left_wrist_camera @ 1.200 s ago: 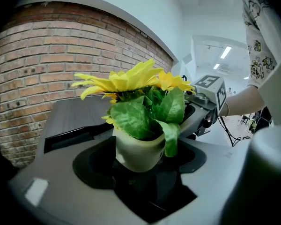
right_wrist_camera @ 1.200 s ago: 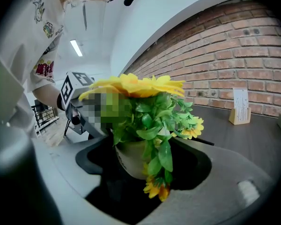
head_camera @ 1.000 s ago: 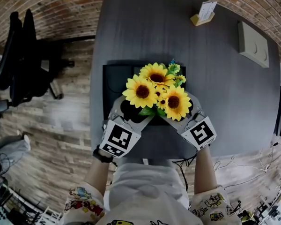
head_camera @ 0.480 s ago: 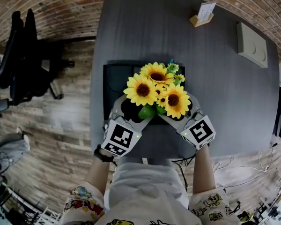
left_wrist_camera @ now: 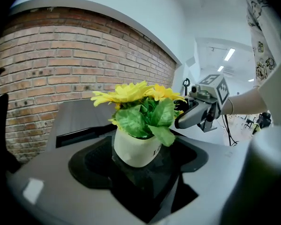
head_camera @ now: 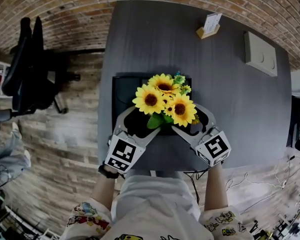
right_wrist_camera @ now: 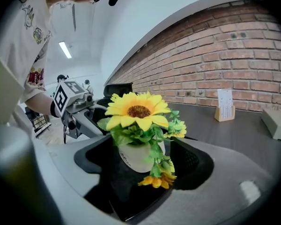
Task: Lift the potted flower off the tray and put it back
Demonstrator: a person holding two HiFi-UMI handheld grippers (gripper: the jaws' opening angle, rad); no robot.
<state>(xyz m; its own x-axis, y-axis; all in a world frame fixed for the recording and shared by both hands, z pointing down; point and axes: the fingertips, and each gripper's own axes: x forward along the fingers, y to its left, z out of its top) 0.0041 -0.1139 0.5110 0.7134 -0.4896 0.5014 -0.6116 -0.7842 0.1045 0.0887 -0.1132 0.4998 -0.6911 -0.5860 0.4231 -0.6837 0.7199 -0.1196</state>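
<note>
Left gripper (head_camera: 139, 122): jaws wide, opening, potted flower (head_camera: 162, 101) between, pads clear of pot. Right gripper (head_camera: 193, 122): likewise opening, not gripping. Pot on tray (head_camera: 121, 86).

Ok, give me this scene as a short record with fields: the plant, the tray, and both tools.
plant: potted sunflowers, white pot, standing on tray
tray: black, on grey table
left tool: jaws opening, pot between them, not gripped
right tool: jaws opening, pot between them, not gripped
also on table: card stand, beige box
</note>
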